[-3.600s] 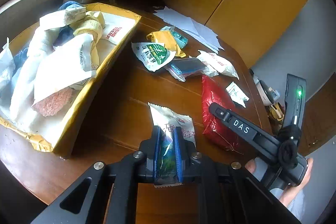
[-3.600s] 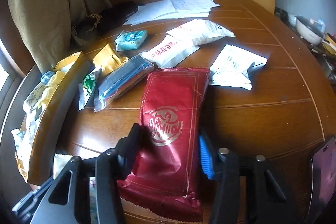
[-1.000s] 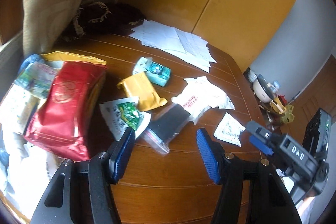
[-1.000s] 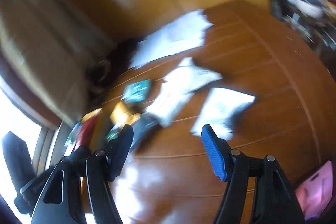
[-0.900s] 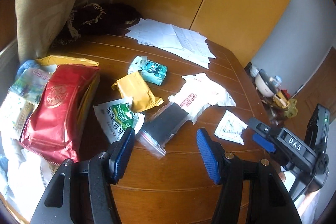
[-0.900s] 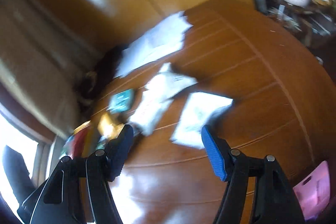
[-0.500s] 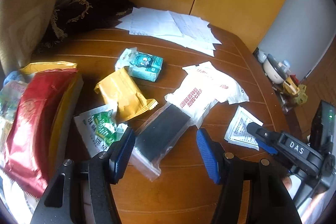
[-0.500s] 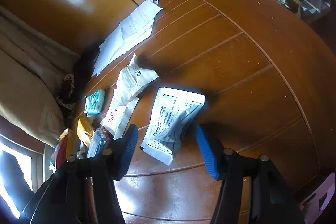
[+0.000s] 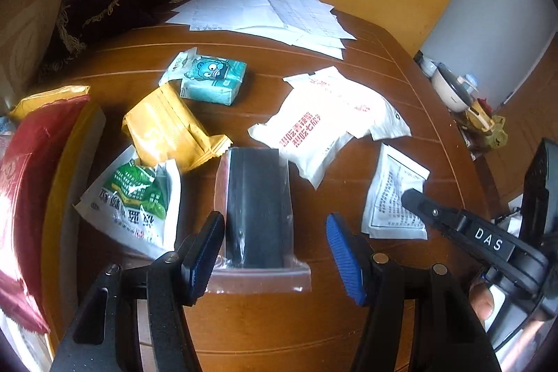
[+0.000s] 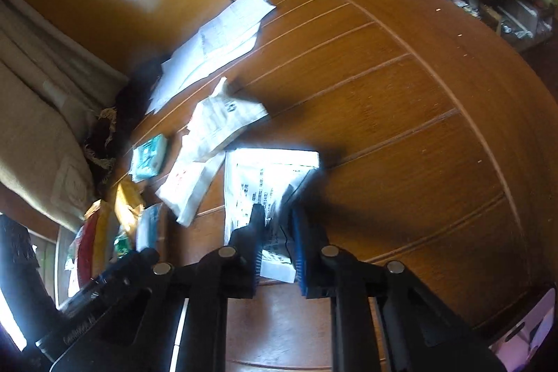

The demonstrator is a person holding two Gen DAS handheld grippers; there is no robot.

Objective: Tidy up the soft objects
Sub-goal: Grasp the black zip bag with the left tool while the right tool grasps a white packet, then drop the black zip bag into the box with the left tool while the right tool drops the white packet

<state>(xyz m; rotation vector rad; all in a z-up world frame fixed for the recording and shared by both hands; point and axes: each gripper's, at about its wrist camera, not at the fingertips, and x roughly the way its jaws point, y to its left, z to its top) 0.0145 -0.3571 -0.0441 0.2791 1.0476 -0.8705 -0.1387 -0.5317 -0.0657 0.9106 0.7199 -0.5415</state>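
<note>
Right tool (image 10: 275,244) now clamped on white sachet (image 10: 268,176), previously open above it

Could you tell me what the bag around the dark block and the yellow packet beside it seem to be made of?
Bag: clear glossy plastic film, seemingly; the table shows through its bare edge. Yellow packet: probably matte plastic wrapper film, with a crimped zigzag end seal.

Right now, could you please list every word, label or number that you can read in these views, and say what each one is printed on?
"DAS": white letters on the right gripper, seen from the left wrist.
Red print on the big white pouch: not legible.
White characters on the green-and-white packet: not legible.
Fine black print on the flat white sachet: too small and blurred.
Teal tissue pack: cartoon face, text too small.
</note>
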